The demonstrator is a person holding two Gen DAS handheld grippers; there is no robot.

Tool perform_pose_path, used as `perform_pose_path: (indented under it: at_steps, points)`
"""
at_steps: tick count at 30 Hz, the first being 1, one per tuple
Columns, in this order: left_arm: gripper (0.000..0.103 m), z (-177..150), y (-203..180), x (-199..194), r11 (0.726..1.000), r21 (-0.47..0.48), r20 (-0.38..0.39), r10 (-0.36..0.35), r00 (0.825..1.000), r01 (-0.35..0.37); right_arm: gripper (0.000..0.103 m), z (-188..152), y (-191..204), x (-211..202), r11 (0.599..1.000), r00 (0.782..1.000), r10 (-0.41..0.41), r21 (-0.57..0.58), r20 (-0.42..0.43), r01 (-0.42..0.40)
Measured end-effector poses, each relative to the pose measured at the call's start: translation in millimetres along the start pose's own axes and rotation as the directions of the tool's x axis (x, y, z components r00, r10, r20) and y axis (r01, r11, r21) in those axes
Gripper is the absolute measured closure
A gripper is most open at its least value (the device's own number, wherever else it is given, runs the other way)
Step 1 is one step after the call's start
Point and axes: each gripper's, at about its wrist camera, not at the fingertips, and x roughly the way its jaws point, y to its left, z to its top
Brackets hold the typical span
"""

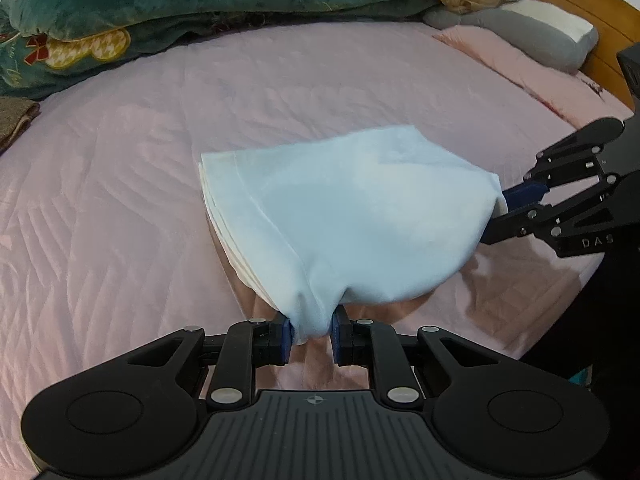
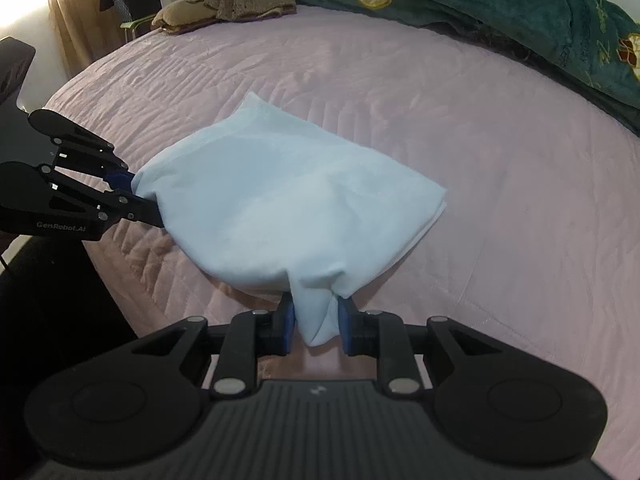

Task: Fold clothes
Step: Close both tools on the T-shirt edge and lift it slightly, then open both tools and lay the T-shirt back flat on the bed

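Note:
A white folded garment [image 1: 340, 208] lies partly lifted over the pink bed cover [image 1: 120, 200]. My left gripper [image 1: 312, 330] is shut on its near corner, the cloth bunched between the blue pads. In the left wrist view my right gripper [image 1: 506, 210] pinches the garment's right corner. The right wrist view shows the same garment [image 2: 280, 208] with my right gripper [image 2: 317, 328] shut on a bunched corner and my left gripper [image 2: 136, 196] holding the left corner. The far folded edge rests on the bed in several layers.
A dark green blanket [image 1: 160, 4] with yellow bear patterns is heaped along the far side. A grey pillow [image 1: 532, 32] and pink pillow [image 1: 520, 68] lie by the wooden headboard [image 1: 600, 32]. Brown clothes [image 2: 228, 8] sit at the bed's far corner.

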Motion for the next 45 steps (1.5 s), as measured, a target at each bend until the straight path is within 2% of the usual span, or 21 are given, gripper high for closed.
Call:
perform_pose_path:
  at_steps: [7, 11, 16, 19, 21, 23, 24, 25, 28, 36, 39, 45]
  points:
    - [0.084, 29.2, 6.1, -8.4, 1.000, -0.002, 0.013, 0.003, 1.000, -0.003, 0.081, 23.3, -9.2, -14.4, 1.000, 0.999, -0.004, -0.007, 0.032, 0.004]
    - [0.083, 35.0, 7.0, -6.5, 1.000, 0.001, 0.002, 0.003, 1.000, -0.003, 0.081, 27.0, -12.2, -12.6, 1.000, 1.000, 0.000, -0.010, 0.025, 0.001]
    - [0.079, 17.0, 3.7, 5.2, 1.000, -0.007, -0.045, 0.006, 0.999, -0.006, 0.081, 17.6, -10.7, -5.0, 1.000, 1.000, 0.013, -0.008, -0.006, -0.013]
    - [0.071, 5.4, -2.6, 12.1, 0.999, 0.010, -0.078, 0.033, 0.996, -0.033, 0.081, 11.9, -9.8, -0.5, 1.000, 0.999, 0.021, -0.007, -0.024, -0.021]
    - [0.068, 2.1, -3.8, 7.8, 0.999, 0.022, -0.076, 0.051, 0.996, -0.050, 0.074, 8.5, -7.5, 0.5, 1.000, 0.999, 0.012, -0.009, -0.039, -0.012]
    - [0.060, 0.5, -0.4, -1.3, 0.998, 0.019, -0.066, 0.060, 0.996, -0.058, 0.061, 6.4, -6.5, -4.4, 1.000, 0.999, 0.006, -0.015, -0.042, -0.007]
    - [0.055, -0.3, 2.4, -6.5, 0.998, 0.014, -0.059, 0.067, 0.996, -0.066, 0.058, 5.3, -7.2, -8.9, 1.000, 0.999, -0.002, -0.015, -0.033, 0.002]
    - [0.053, -1.0, 5.0, -11.8, 0.997, 0.008, -0.050, 0.076, 0.996, -0.076, 0.053, 4.6, -9.3, -13.4, 1.000, 1.000, -0.013, -0.010, -0.023, 0.013]
    - [0.053, 5.8, 11.5, -21.9, 0.994, -0.003, -0.010, 0.105, 0.994, -0.105, 0.053, 5.3, -19.4, -24.3, 0.999, 0.999, -0.035, 0.023, 0.020, 0.035]
    - [0.054, 78.7, 12.9, 8.4, 0.991, 0.019, 0.126, 0.130, 0.983, -0.134, 0.053, 41.2, -15.6, 7.9, 0.999, 0.993, -0.045, 0.006, 0.108, 0.044]
    - [0.054, 88.7, 17.9, 30.6, 0.992, 0.026, 0.102, 0.118, 0.988, -0.121, 0.053, 49.9, -12.1, 26.3, 0.999, 0.994, -0.032, -0.014, 0.107, 0.034]
    - [0.058, 80.6, 25.6, 70.3, 0.989, 0.056, 0.024, 0.132, 0.991, -0.133, 0.053, 49.8, -11.5, 60.5, 0.999, 0.998, 0.007, -0.042, 0.058, -0.005]
